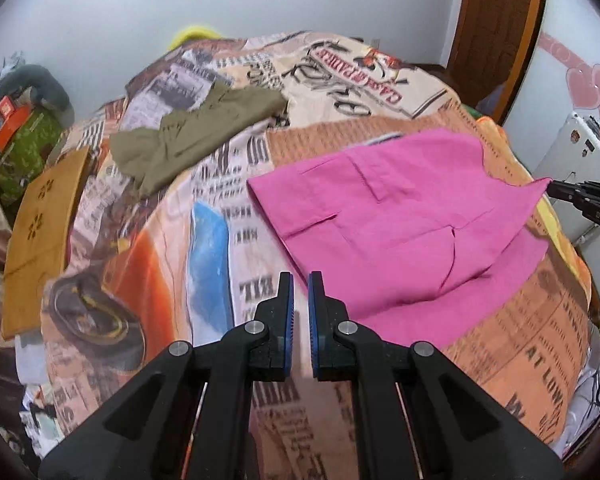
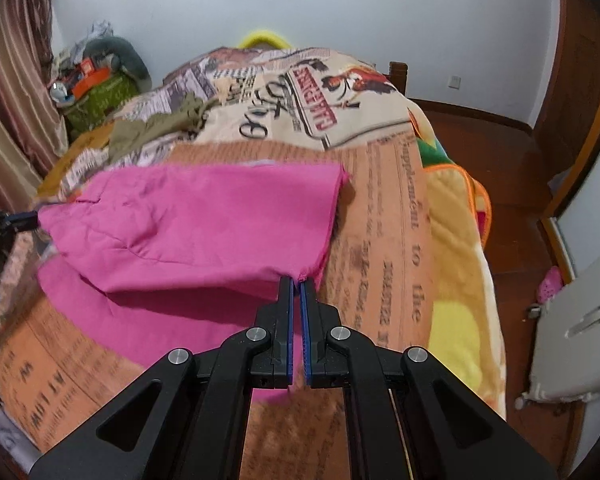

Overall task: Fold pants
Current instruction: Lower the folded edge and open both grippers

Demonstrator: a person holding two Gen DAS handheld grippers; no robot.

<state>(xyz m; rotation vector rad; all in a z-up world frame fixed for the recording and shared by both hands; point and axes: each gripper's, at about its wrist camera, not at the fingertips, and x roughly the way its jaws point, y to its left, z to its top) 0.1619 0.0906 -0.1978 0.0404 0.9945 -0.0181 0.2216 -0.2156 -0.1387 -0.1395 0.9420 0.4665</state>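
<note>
The right tool pinches the pants; the left tool is narrow, empty. That corner could slip.

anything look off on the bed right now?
Mostly fine. The olive garment lies crumpled at the far side of the bed. The pink pants are mid-fold, one corner pinched by the right gripper.

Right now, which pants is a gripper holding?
The pink pants: the right gripper pinches their corner. The olive pants lie untouched, farther up the bed.
</note>
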